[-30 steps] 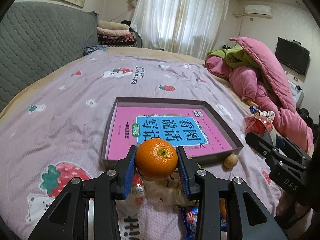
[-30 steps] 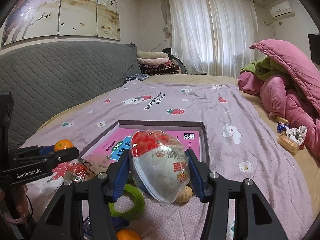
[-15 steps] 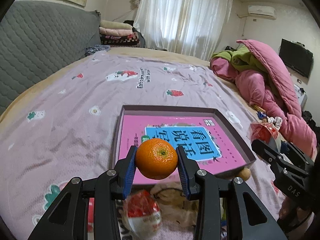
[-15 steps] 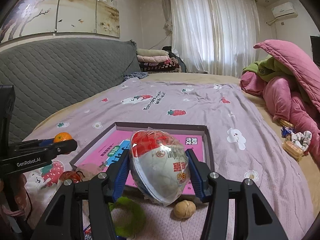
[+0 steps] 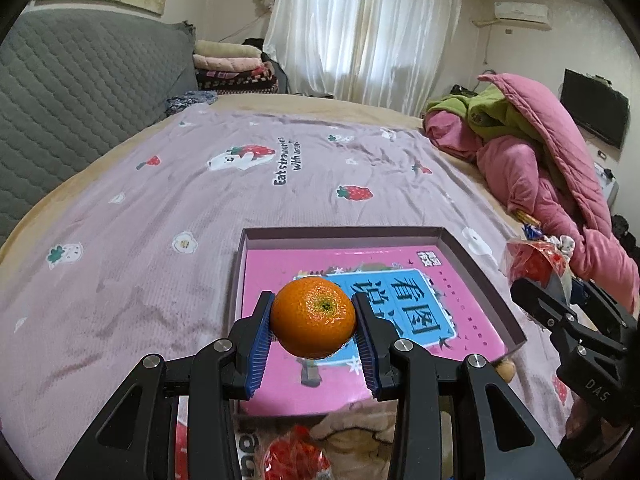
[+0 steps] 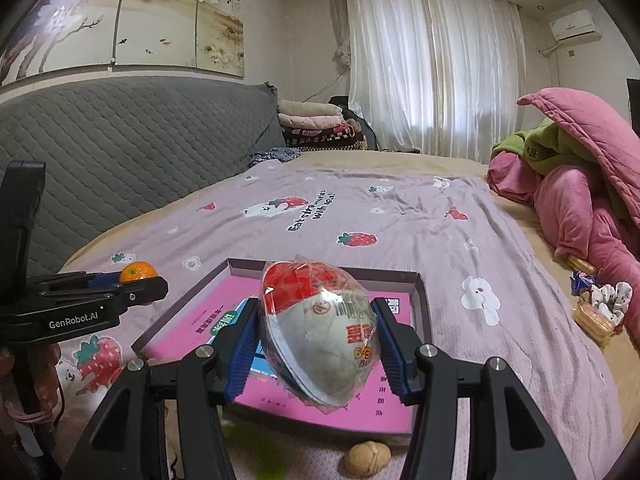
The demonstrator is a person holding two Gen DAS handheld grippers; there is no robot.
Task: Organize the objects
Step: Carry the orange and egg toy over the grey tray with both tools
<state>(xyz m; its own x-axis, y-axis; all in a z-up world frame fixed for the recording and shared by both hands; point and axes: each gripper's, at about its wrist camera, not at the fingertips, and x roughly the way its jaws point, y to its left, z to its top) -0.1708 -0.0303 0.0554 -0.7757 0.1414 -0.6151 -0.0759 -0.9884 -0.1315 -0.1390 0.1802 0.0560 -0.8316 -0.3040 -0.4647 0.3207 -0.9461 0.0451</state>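
Observation:
My left gripper (image 5: 314, 324) is shut on an orange mandarin (image 5: 313, 322), held in the air over the near part of a shallow grey box lid (image 5: 484, 268) that has a pink book (image 5: 280, 376) in it. My right gripper (image 6: 318, 332) is shut on a plastic-wrapped egg-shaped snack (image 6: 320, 332), red on top and white below, above the same lid (image 6: 424, 304). The left gripper (image 6: 120, 292) with the mandarin (image 6: 137, 272) shows at the left of the right wrist view. The right gripper (image 5: 556, 308) shows at the right of the left wrist view.
A walnut (image 6: 368, 458) lies on the purple strawberry sheet (image 6: 400, 216) just before the lid. Another red-wrapped snack (image 5: 296, 458) and a beige wrapper lie below the left gripper. Pink quilts (image 5: 560, 184) are piled at the right, with small snacks (image 6: 592, 316) beside them. A grey headboard (image 6: 120, 152) stands at the left.
Both grippers have moved forward over the bed toward the lid, which now lies closer beneath them. The loose items near the front have slid down out of view. Both grips are unchanged.

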